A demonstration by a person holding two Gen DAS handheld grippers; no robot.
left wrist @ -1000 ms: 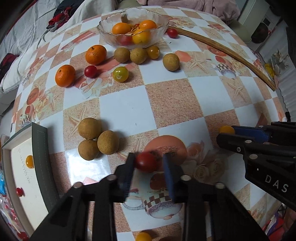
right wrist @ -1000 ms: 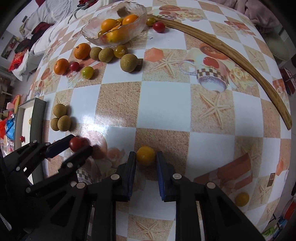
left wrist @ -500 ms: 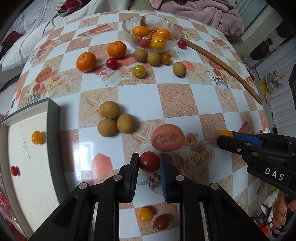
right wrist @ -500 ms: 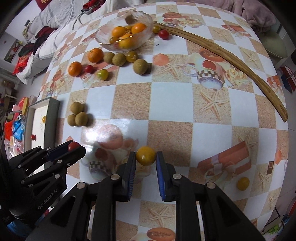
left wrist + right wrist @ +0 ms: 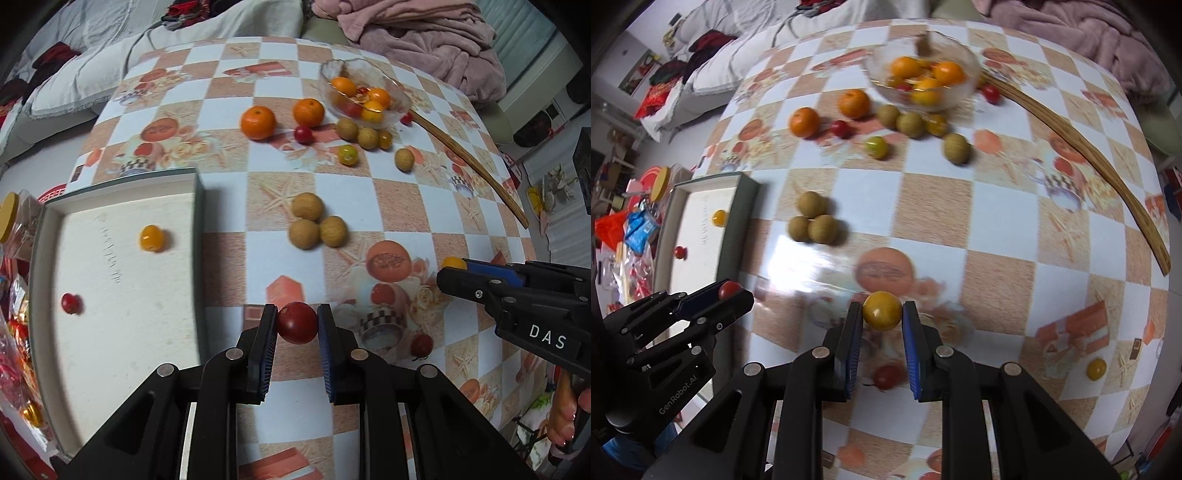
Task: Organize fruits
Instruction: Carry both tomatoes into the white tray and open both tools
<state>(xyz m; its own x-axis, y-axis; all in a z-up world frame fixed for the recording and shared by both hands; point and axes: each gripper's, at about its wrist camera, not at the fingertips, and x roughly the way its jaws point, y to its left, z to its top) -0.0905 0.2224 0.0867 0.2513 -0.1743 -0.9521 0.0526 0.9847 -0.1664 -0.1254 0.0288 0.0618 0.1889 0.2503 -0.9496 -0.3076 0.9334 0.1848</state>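
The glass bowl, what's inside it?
The glass bowl holds oranges and at least one small red tomato. Fruit underneath is covered, so the full count stays hidden.

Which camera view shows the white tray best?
The left wrist view: the tray is near and large, with its yellow tomato and red tomato plain. The right wrist view shows it small at the left edge.

Both wrist cams high, facing fwd-down over table (image 5: 280,206); shared: bowl (image 5: 960,55), tray (image 5: 110,332).

A home: bedding (image 5: 110,62), pink blanket (image 5: 424,40) (beside the table (image 5: 388,192)).
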